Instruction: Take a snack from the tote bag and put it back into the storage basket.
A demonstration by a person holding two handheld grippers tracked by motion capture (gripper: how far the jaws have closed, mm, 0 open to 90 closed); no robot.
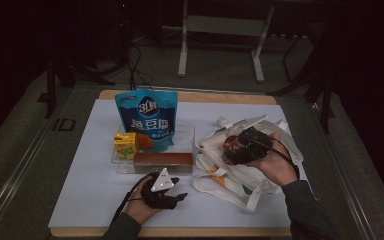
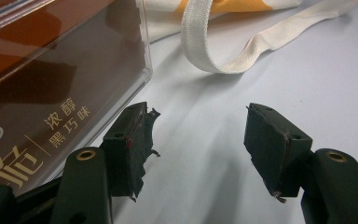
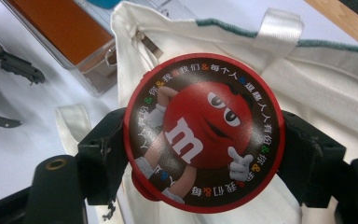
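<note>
The right hand-held gripper clamps a round red candy tin above the white tote bag.

The room around me is dim — grey floor, a pale metal frame on two legs beyond my wooden table, cables trailing by it.

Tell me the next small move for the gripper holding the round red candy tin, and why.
Probably lower the right gripper toward the mouth of the cream tote bag. Its jaws are clamped on the sides of the round red candy tin, held above the bag's fabric, so the tin looks ready to go in. The left gripper is open beside the clear tray.
</note>
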